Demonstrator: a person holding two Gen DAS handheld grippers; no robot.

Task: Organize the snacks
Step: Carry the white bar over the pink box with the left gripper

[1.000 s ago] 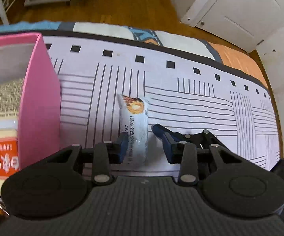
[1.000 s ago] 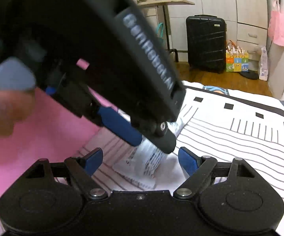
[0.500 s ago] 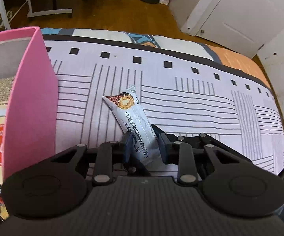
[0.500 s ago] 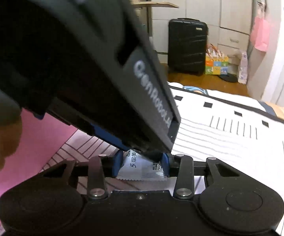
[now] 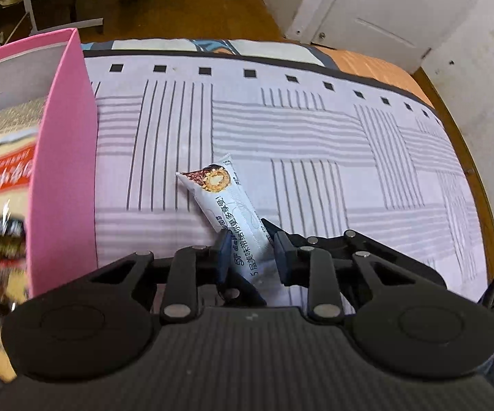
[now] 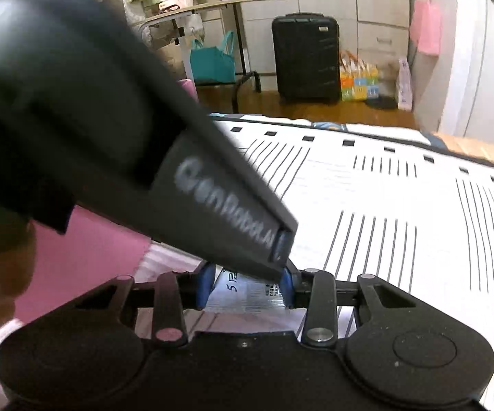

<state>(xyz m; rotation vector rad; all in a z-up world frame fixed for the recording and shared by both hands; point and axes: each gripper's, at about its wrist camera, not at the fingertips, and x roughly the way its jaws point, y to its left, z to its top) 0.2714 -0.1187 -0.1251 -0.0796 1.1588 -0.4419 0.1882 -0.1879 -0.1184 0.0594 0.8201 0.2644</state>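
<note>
A long white snack packet (image 5: pixel 228 207) with a brown picture at its far end sticks forward and left out of my left gripper (image 5: pixel 250 251), which is shut on its near part, a little above the striped cloth (image 5: pixel 315 130). In the right wrist view my right gripper (image 6: pixel 245 286) is shut on the same packet's near end (image 6: pixel 243 293). The left gripper's black body (image 6: pixel 144 171) crosses over the right one and hides most of the packet there. A pink box (image 5: pixel 63 171) with snack bags inside stands at the left.
The cloth covers a table whose far and right edges drop to a wooden floor (image 5: pixel 178 13). A white door (image 5: pixel 384 17) stands at the back right. A black suitcase (image 6: pixel 305 58) and a teal bag (image 6: pixel 212 61) stand on the far floor.
My left gripper closed on the packet and lifted it, tilting its far end left. My right gripper, open a second ago, closed on the packet's near end.
</note>
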